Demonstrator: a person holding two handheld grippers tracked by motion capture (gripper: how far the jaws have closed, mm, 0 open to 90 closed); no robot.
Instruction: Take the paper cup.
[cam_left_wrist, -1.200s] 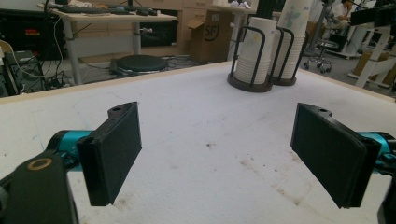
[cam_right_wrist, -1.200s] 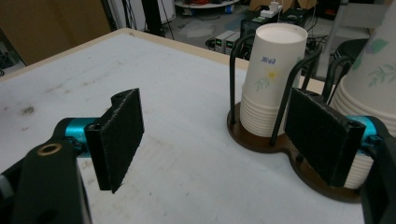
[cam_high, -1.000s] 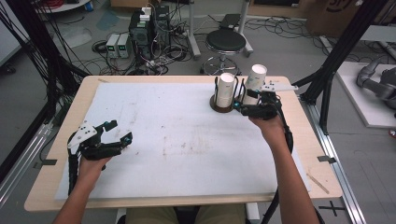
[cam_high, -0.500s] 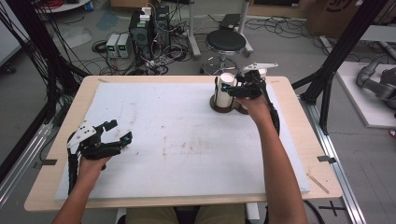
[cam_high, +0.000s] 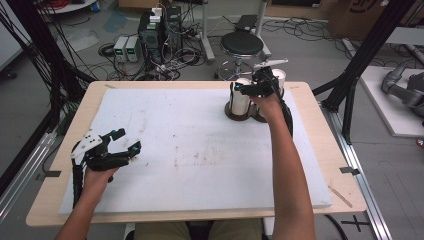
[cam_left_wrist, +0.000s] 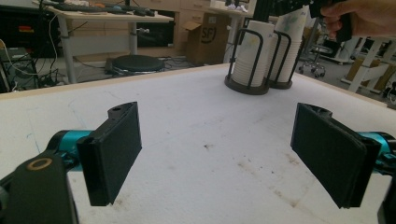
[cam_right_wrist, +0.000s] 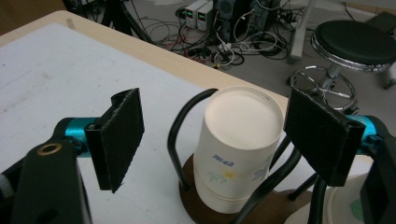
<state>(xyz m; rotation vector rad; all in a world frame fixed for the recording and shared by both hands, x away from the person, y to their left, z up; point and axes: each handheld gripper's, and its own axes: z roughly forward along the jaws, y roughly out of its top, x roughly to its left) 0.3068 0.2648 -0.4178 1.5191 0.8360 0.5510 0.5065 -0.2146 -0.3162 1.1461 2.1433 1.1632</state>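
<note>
High view: the right gripper (cam_high: 250, 89) is held over the far right part of the tabletop (cam_high: 320, 130), directly above a stack of paper cups (cam_high: 242, 95) that stands upside down in a dark wire cup holder (cam_high: 235, 114); a second cup stack (cam_high: 278, 80) is seen just beside it, partly hidden by the hand. The left gripper (cam_high: 129, 141) is held low over the near left of the white mat (cam_high: 190, 140), well apart from the cups, its fingers spread. A black stool (cam_high: 242, 46) is seen on the floor beyond the tabletop. Left gripper view: both fingers (cam_left_wrist: 112, 151) are spread wide with nothing between them; the two cup stacks in their holder are seen far off across the mat, with the other hand above them. Right gripper view: the fingers (cam_right_wrist: 122, 135) are spread, one on each side of the nearer cup stack's top, no contact being seen; the holder's black wire loops rise beside the stack from a round brown base.
</note>
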